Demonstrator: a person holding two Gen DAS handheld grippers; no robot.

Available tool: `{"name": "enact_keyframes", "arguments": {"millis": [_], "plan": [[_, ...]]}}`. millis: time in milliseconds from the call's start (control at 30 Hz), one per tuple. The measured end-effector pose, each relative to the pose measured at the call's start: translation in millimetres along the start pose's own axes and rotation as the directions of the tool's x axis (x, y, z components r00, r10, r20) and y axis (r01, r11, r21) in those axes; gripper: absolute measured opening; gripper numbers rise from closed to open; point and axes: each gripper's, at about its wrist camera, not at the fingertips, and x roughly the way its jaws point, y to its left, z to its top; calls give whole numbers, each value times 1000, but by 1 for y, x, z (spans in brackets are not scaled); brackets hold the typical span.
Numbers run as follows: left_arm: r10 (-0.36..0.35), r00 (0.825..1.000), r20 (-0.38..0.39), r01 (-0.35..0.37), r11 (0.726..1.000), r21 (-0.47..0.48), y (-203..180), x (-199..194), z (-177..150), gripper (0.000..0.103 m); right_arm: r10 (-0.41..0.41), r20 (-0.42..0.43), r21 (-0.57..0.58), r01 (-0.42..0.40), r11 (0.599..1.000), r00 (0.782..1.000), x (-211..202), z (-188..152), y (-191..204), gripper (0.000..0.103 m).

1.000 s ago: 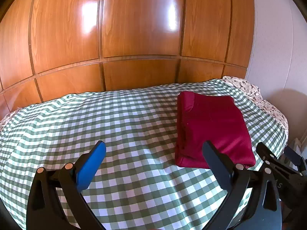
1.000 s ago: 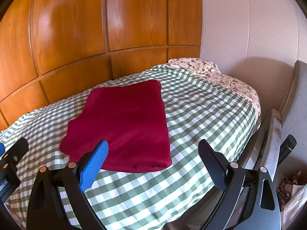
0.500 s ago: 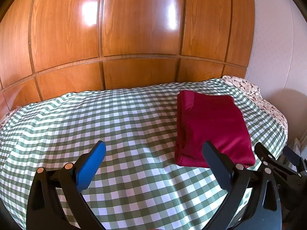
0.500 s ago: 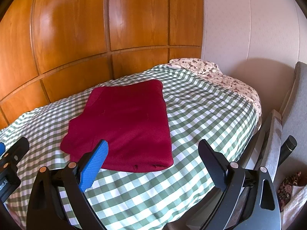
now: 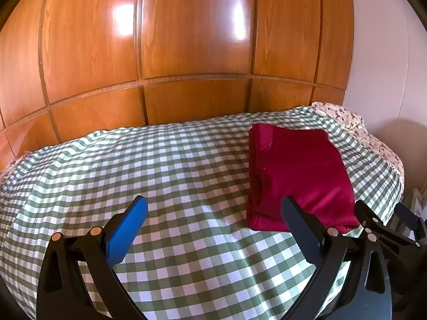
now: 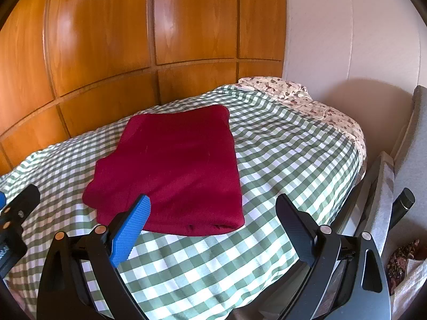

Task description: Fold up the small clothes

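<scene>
We see a dark red folded garment [image 6: 170, 170] lying flat on the bed [image 5: 160, 176], on the green-and-white checked cover, toward the bed's right half as the left wrist view shows it [image 5: 296, 176]. Its long axis runs from the near edge of the bed back toward the wooden wall panels [image 5: 186, 53]. One short end faces us with stacked layers showing; the other points at the panels. On its left side the outline steps in partway along, so that edge is not straight, while its right edge runs clean and even.

Our left gripper [image 5: 213, 210] is held above the near part of the bed, fingers spread wide and holding nothing; the garment sits just beyond its right finger. Our right gripper [image 6: 213, 210] is likewise spread wide and empty, with the garment's near end just ahead between its fingers.

To the garment's left the cover lies bare across a broad stretch of the bed. To its right a narrower strip of cover runs to the bed's side edge, with a flowered pillow [image 6: 288, 93] at the far corner against the pale wall [image 6: 347, 40].
</scene>
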Motion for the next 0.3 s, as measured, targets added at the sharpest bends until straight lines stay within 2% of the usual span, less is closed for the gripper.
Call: {"name": "enact_keyframes", "arguments": {"millis": [300], "plan": [[4, 998, -64, -7, 999, -41, 8, 15, -4, 100, 22, -5, 19, -22, 1000, 1000, 6, 7, -8, 94]]}}
